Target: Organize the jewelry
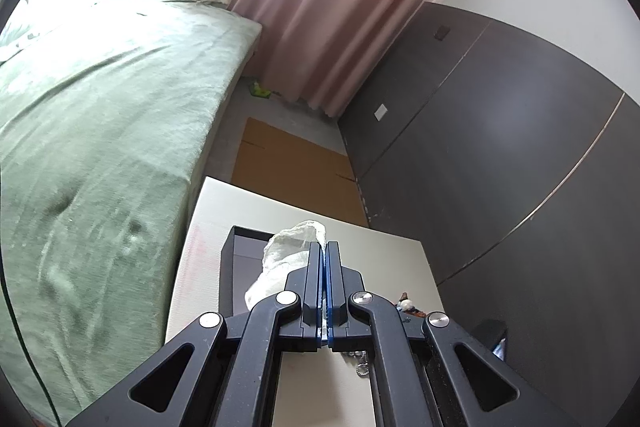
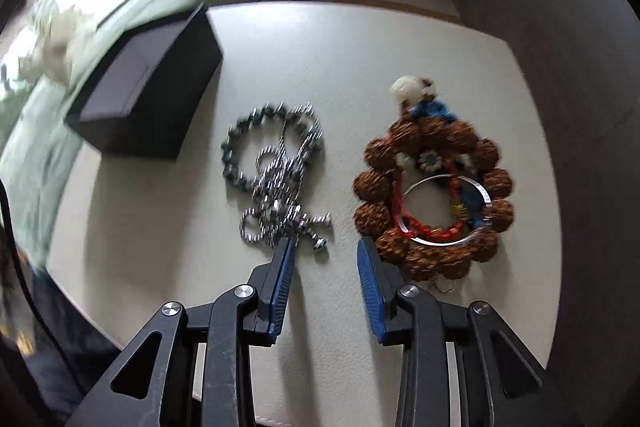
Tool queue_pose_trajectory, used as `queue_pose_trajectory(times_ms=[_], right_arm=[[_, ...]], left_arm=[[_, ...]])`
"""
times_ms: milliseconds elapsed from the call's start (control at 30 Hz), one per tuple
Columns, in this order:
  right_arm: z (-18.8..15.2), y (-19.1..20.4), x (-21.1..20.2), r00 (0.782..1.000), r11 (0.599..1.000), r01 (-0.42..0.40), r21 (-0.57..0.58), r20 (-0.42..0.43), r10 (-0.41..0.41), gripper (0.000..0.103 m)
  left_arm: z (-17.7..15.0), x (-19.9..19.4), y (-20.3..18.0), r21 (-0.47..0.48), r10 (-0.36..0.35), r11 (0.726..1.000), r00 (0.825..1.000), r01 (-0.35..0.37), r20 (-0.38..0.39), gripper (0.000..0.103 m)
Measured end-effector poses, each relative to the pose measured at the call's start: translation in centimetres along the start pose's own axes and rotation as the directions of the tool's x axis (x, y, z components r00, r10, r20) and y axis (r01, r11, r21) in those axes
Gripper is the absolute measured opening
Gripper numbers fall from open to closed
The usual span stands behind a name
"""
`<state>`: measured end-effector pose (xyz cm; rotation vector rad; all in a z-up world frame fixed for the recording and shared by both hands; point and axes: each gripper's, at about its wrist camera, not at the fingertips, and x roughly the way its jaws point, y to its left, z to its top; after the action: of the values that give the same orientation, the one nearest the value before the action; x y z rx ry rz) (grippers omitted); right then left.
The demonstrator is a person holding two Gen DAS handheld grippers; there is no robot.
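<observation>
Right wrist view looks down on a pale table (image 2: 360, 59) where the jewelry lies in two heaps. A tangle of silver chains (image 2: 276, 183) sits left of centre, and a bracelet of large brown beads (image 2: 434, 195) lies to its right, ringed around a thin silver bangle (image 2: 444, 211) and some red cord. The right gripper (image 2: 326, 247) hangs over the bare strip between the two heaps, its jaws apart with nothing in them; the left fingertip overlaps the lower edge of the chains.

A black box (image 2: 148, 91) stands open near the table's far left corner, apart from both heaps. Its grey inside shows no jewelry.

Left wrist view has the left gripper (image 1: 324, 247) with jaws pressed together on a crumpled white plastic bag (image 1: 288, 251), held over the same box (image 1: 240, 255). What the bag contains cannot be told.
</observation>
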<state>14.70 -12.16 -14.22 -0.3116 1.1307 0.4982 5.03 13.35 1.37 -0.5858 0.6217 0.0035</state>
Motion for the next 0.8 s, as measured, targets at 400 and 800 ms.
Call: queue_pose_trajectory(times_ms=[400,800], right_arm=[[-0.7,2.3,-0.7,0.999,0.998,0.020,-0.054,0.052,-0.018,0.010],[-1.7,1.6,-5.5,0.988,0.997,-0.052,0.052,0.146,0.043,0.008]], left_arm=[[-0.1,-0.6,0.9,0.003,0.012,1.000,1.000,-0.012,-0.009,0.000],[-1.5,-0.2,-0.5,0.056,0.045,0.997,0.999,-0.044,-0.021,0.000]])
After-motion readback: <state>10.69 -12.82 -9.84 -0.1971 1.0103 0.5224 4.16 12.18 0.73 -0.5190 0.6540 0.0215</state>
